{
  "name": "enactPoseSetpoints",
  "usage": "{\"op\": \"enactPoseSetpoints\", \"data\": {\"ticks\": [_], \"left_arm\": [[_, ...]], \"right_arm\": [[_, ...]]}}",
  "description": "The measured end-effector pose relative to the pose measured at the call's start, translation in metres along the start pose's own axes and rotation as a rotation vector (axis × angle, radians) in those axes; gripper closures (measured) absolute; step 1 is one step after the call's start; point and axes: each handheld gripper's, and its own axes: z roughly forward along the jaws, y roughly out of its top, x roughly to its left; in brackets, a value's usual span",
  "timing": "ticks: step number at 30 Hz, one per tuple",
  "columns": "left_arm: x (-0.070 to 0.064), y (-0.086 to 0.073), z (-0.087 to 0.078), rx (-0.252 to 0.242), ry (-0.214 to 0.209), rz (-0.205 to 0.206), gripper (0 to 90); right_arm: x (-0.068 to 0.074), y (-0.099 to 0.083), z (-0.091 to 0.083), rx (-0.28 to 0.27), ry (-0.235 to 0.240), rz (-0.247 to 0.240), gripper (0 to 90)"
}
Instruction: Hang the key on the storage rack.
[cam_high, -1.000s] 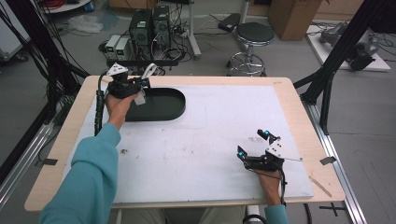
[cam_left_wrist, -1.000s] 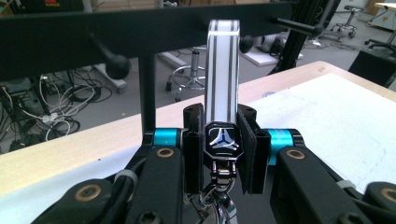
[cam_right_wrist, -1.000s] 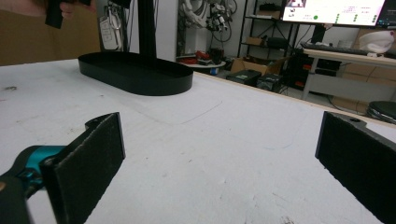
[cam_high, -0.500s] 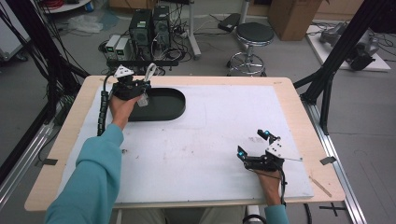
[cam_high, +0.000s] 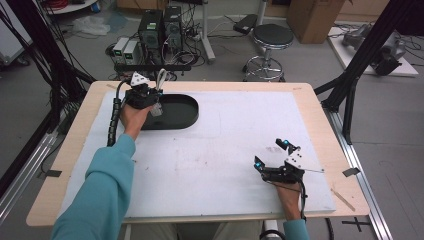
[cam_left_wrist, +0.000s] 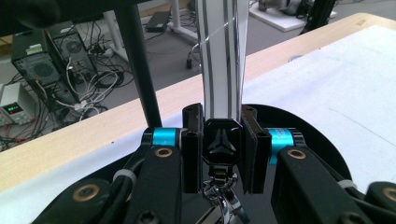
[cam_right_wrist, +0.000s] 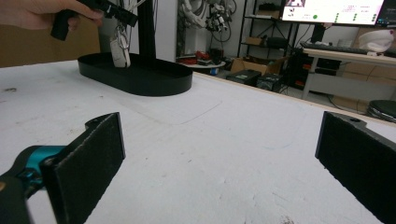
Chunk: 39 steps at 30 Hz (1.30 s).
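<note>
I'm holding the lanyard (cam_left_wrist: 223, 60) by its stiff black buckle (cam_left_wrist: 222, 140) in my left gripper (cam_left_wrist: 219, 144) over the tray (cam_high: 185, 107); its strap seems light, floppy. My right gripper (cam_high: 272, 156) is gaping wide.

The lanyard (cam_left_wrist: 223, 51), a white strap with two thin dark lines along it, is clamped between the jaws of the left tool (cam_high: 148, 96) at its black plastic buckle (cam_left_wrist: 222, 141). The strap runs straight up and away from the jaws. Below the buckle hangs a metal clip (cam_left_wrist: 226, 200), dangling what seems to be a pale tag (cam_right_wrist: 120, 51) just above the black oval tray (cam_high: 181, 113).
</note>
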Motion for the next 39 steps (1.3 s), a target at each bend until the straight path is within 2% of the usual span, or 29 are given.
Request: {"op": "enactPoseSetpoints", "data": {"ticks": [2, 9, 12, 18, 21, 23, 24, 26, 30, 34, 37, 39], "left_arm": [[-0.002, -0.001, 0.002, 0.015, 0.008, 0.021, 72.9], [-0.003, -0.002, 0.003, 0.02, 0.002, 0.015, 72.5], [-0.003, -0.003, 0.004, 0.033, -0.003, 0.027, 72.3], [-0.002, -0.003, 0.001, 0.008, -0.039, -0.008, 70.8], [0.0, -0.001, -0.004, -0.025, -0.074, -0.02, 53.1], [0.002, 0.001, -0.009, -0.051, -0.11, -0.003, 42.8], [0.003, 0.002, -0.012, -0.062, -0.116, -0.008, 36.8], [0.004, 0.002, -0.02, -0.091, -0.13, -0.029, 19.4], [0.003, -0.006, -0.049, -0.206, -0.149, -0.028, 1.7], [0.002, -0.026, -0.084, -0.315, -0.171, -0.024, 1.7], [0.001, -0.049, -0.111, -0.353, -0.182, -0.007, 1.7], [0.0, -0.066, -0.126, -0.382, -0.198, -0.01, 1.7]], "right_arm": [[0.0, 0.0, 0.0, 0.0, 0.001, 0.001, 0.8], [0.0, 0.0, 0.0, -0.005, 0.003, -0.004, 0.8], [0.0, 0.0, 0.0, -0.006, 0.005, -0.002, 0.8], [-0.001, 0.0, -0.001, -0.008, 0.005, 0.005, 0.8], [-0.001, -0.001, -0.001, -0.012, 0.008, 0.004, 0.8], [-0.001, -0.001, -0.001, -0.009, 0.006, 0.009, 0.8], [-0.001, -0.001, -0.001, -0.008, 0.006, 0.009, 0.8], [-0.001, -0.001, -0.001, -0.008, 0.006, 0.009, 0.8], [-0.001, -0.001, -0.001, -0.011, 0.007, 0.011, 0.8], [-0.001, -0.001, -0.002, -0.022, 0.006, 0.019, 0.8], [-0.003, -0.002, -0.002, -0.023, 0.002, 0.03, 0.8], [-0.003, -0.003, -0.003, -0.027, 0.0, 0.038, 0.8]]}}
